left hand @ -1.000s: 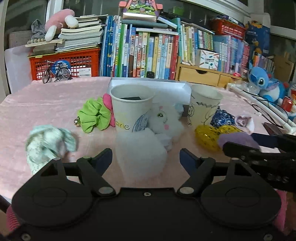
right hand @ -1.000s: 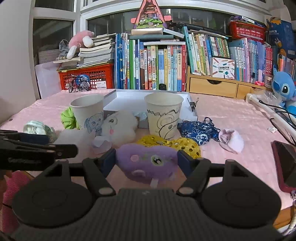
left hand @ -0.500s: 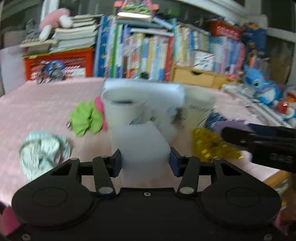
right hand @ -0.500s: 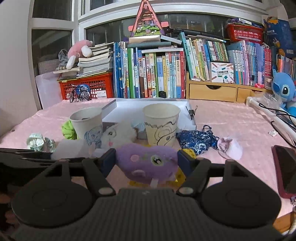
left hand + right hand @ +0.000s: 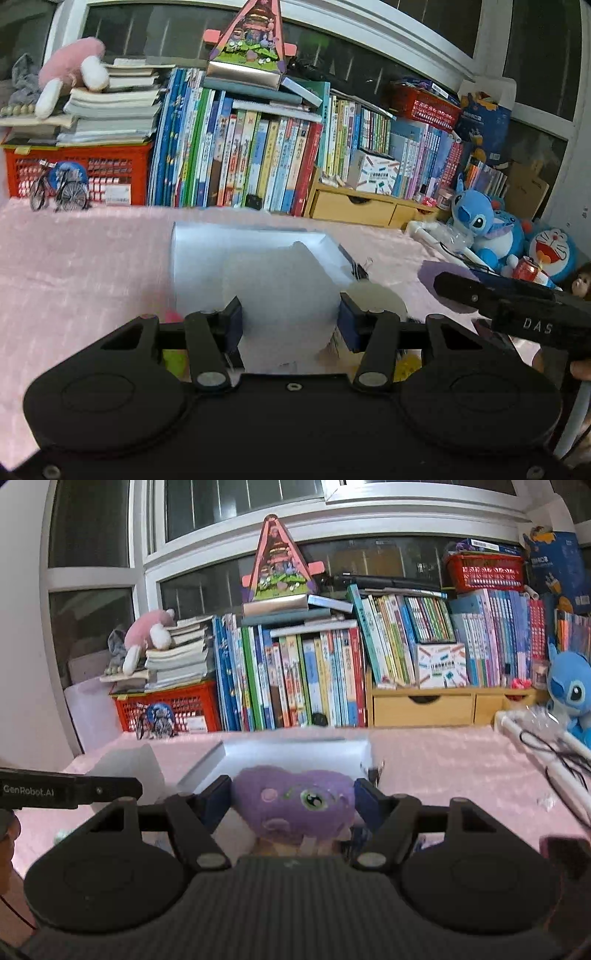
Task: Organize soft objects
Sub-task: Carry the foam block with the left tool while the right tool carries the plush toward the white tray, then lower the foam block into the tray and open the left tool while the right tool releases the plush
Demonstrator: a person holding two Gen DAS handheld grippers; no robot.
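Note:
A pale white foam block [image 5: 284,295] is pinched between the blue pads of my left gripper [image 5: 290,321], lifted above the pink tablecloth. My right gripper [image 5: 293,799] is shut on a purple plush heart [image 5: 295,805] with a green eye, also held up off the table. Behind both lies a shallow white box [image 5: 207,258], also in the right wrist view [image 5: 295,751]. The right gripper with its purple plush [image 5: 439,275] shows at the right of the left wrist view. The left gripper's finger [image 5: 74,792] and the foam block [image 5: 133,771] appear at the left of the right wrist view.
A paper cup's rim [image 5: 376,299] peeks out right of the foam. Books [image 5: 236,158], a red basket [image 5: 92,173], wooden drawers [image 5: 424,709] and blue plush toys [image 5: 476,225] line the back. White tubes with cables [image 5: 546,753] lie at the right.
My left gripper closed on the foam block and lifted it. My right gripper rose with the purple plush. The cups and small soft things have dropped out of sight below both grippers.

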